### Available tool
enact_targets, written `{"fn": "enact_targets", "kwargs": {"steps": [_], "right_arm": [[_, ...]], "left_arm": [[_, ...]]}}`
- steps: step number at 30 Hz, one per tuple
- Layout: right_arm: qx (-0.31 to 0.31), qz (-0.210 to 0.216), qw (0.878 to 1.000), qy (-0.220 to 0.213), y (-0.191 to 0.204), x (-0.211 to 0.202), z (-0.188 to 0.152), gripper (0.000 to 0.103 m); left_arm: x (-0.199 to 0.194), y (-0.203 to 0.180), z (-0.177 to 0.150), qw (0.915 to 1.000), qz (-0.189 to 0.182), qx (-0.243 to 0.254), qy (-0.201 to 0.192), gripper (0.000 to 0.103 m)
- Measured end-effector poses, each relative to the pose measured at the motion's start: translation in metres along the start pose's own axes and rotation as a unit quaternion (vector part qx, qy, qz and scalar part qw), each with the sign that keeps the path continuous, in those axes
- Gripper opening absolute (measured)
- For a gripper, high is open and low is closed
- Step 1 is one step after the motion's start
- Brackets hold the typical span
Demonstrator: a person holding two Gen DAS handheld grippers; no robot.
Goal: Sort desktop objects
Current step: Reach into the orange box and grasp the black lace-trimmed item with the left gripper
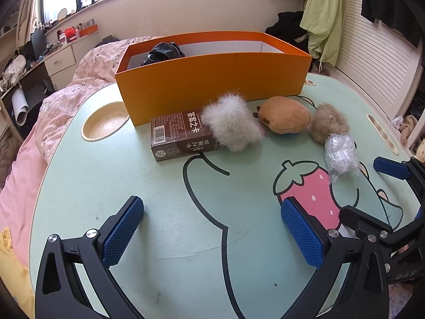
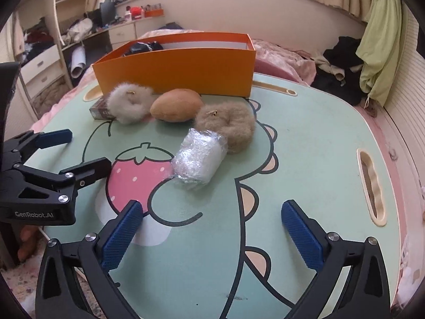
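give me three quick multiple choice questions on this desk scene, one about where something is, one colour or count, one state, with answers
1. Where does the white fluffy scrunchie rest?
A. inside the box
B. partly on the brown card box
C. on the strawberry print

2. What colour is the open box at the back of the table?
A. orange
B. blue
C. grey

3. How is the right gripper?
A. shut on the plastic-wrapped roll
B. shut on nothing
C. open and empty

Answers: 1 B, it leans over the card box's right end. 2 A, its walls are orange. 3 C, its blue pads stand wide apart over bare table, short of the plastic-wrapped roll.
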State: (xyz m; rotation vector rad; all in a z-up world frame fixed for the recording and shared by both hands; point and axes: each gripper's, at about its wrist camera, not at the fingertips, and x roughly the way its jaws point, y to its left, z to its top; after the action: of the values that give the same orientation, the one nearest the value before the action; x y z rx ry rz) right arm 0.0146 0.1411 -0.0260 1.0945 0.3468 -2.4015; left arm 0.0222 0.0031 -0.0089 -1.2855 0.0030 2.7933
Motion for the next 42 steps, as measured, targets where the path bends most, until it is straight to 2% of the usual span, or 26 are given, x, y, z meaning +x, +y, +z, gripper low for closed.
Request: {"fn": "enact_targets", "kwargs": {"steps": [4,8,9,11,14,16,18,19,22,26,28,30,31,32,34,38,42], "right_arm": [[0.001,0.001,1.000,-0.006,0.001,-0.001,-0.001,0.103],[0.002,0.002,1.000,-0.007,0.001,-0.001,-0.001,0.103],[0.002,0.002,1.000,-0.006,0.001,-0.001,-0.001,0.103],[0.000,0.001,1.000,-0.007,0.002,-0.002,-0.001,0.103],[0.001,0.001,1.000,-0.007,0.002,-0.001,-0.001,0.103],[0.001,0.002,1.000,-0.008,0.002,-0.001,-0.001,0.103],[0.000,0.002,1.000,-0.008,0.002,-0.001,-0.001,0.103],[0.000,0.003,1.000,-0.009,0.002,-0.001,-0.001,0.103],[0.000,0.003,1.000,-0.010,0.002,-0.001,-0.001,0.103],[0.000,0.004,1.000,-0.010,0.001,-0.002,-0.001,0.103],[0.001,0.004,1.000,-0.010,0.001,-0.001,-0.001,0.103],[0.000,0.004,1.000,-0.011,0.001,-0.001,-0.001,0.103],[-0.001,0.003,1.000,-0.011,0.001,-0.001,0.000,0.103],[0.000,0.004,1.000,-0.011,0.001,-0.001,0.000,0.103],[0.001,0.004,1.000,-0.011,0.001,-0.001,0.000,0.103],[0.002,0.004,1.000,-0.011,0.002,-0.001,0.001,0.103],[0.002,0.004,1.000,-0.011,0.001,-0.001,0.001,0.103]], "left_arm": [[0.000,0.000,0.001,1.0000,0.000,0.003,0.005,0.103],[0.001,0.008,0.013,0.9994,0.002,-0.001,0.035,0.103],[-0.005,0.014,0.021,0.9995,0.002,-0.010,0.028,0.103],[-0.025,0.024,0.042,0.9996,-0.008,-0.024,-0.010,0.103],[-0.051,0.037,0.086,0.9979,-0.017,-0.023,-0.058,0.103],[-0.051,0.044,0.120,0.9984,-0.008,-0.015,-0.053,0.103],[-0.036,0.051,0.153,0.9996,-0.007,-0.005,-0.025,0.103],[-0.026,0.054,0.165,0.9999,-0.007,-0.004,-0.011,0.101],[0.005,0.057,0.185,0.9996,0.012,-0.003,0.024,0.080],[0.051,0.049,0.186,0.9961,0.023,0.018,0.084,0.079],[0.070,0.048,0.182,0.9932,0.044,0.021,0.106,0.079],[0.077,0.045,0.179,0.9920,0.060,0.036,0.105,0.078],[0.081,0.043,0.177,0.9911,0.063,0.045,0.108,0.072],[0.084,0.044,0.177,0.9903,0.063,0.042,0.116,0.054],[0.083,0.047,0.179,0.9911,0.069,0.036,0.109,0.041],[0.073,0.053,0.186,0.9934,0.039,0.016,0.107,0.037],[0.027,0.056,0.196,0.9985,-0.001,-0.004,0.054,0.037]]}}
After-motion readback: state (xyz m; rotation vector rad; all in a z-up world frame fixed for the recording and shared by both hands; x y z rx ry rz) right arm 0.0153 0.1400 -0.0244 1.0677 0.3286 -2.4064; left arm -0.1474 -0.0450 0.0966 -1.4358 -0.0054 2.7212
